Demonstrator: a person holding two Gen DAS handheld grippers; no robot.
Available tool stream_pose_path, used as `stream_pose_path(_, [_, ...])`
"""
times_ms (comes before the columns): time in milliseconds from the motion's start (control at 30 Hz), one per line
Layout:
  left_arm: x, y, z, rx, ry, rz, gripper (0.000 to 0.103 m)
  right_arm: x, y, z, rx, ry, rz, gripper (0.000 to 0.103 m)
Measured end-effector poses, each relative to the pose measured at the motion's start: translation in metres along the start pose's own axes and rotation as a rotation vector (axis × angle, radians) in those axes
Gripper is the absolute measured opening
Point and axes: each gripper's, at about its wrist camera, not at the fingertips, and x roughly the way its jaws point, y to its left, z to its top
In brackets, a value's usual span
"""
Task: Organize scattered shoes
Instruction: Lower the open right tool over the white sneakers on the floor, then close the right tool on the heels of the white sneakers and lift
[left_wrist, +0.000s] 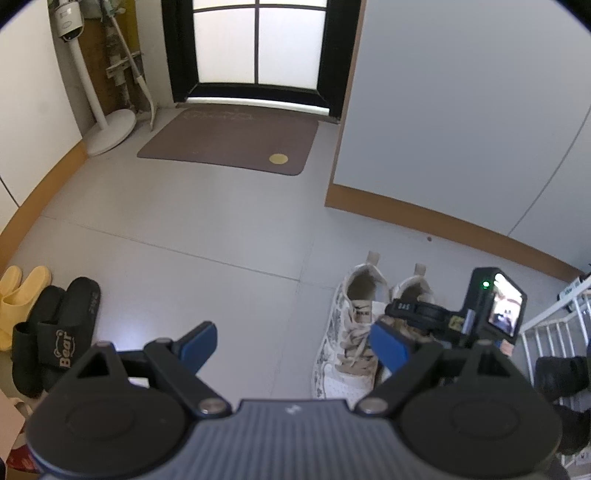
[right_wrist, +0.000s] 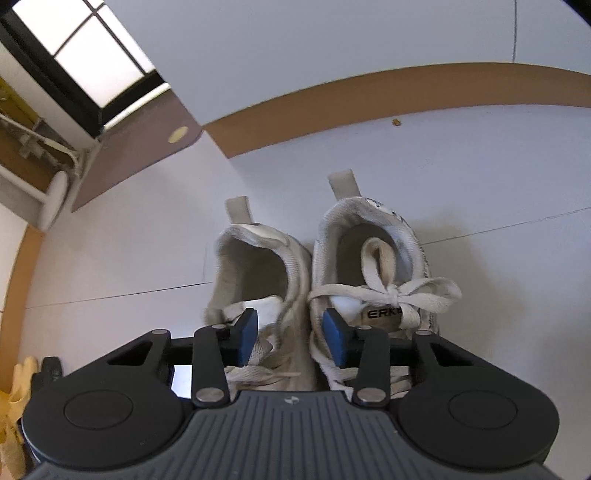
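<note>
On the pale tiled floor close to the wall with the brown skirting, a pair of white sneakers stands side by side, heels toward the wall, their inner sides touching. The right gripper is low over them, its blue fingers straddling the two inner collars: one pad sits inside the left-hand shoe by its tongue, the other inside the right-hand shoe beside the tied lace bow. The fingers are narrowed but a gap shows between them, and from this angle it seems the pads are not yet pressing the collars, though that is hard to judge. In the left wrist view, the left gripper hangs above bare floor with its fingers spread wide and nothing between them; the sneakers lie just to its right, with the right gripper's camera body over them. Well off to the left, black slides and yellow slippers sit together near the wall. A brown doormat lies before the door
</note>
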Motion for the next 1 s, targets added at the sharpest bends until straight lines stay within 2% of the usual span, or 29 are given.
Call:
stream_pose_path(100, [0.001,0.000,0.000,-0.001,0.003,-0.002,0.092,0.004,0.000,-0.001,-0.014,0.006,0.002,0.036])
stream_pose_path(267, [0.003,-0.003,0.000,-0.006,0.014,-0.013,0.092,0.011,0.009,0.001,-0.066,0.004,-0.041,0.037])
stream_pose_path(500, [0.000,0.000,0.002,-0.022,0.008,-0.022,0.092,0.007,-0.005,0.012,0.113,-0.019,-0.023,0.039])
stream_pose_path(567, [0.000,-0.002,0.002,-0.018,0.009,-0.029,0.092,0.009,0.000,0.013,0.082,-0.015,-0.024,0.044])
stream_pose_path(633, [0.001,-0.006,0.001,0.003,0.007,-0.033,0.092,0.014,0.007,0.013,0.025,-0.011,-0.046,0.044])
stream_pose_path(833, [0.009,-0.004,-0.001,0.006,0.033,-0.025,0.092,0.030,0.025,0.001,-0.118,0.034,-0.173,0.037])
stream_pose_path(1000, [0.008,-0.005,-0.001,0.012,0.018,-0.012,0.092,0.037,0.024,-0.001,-0.130,0.047,-0.183,0.036])
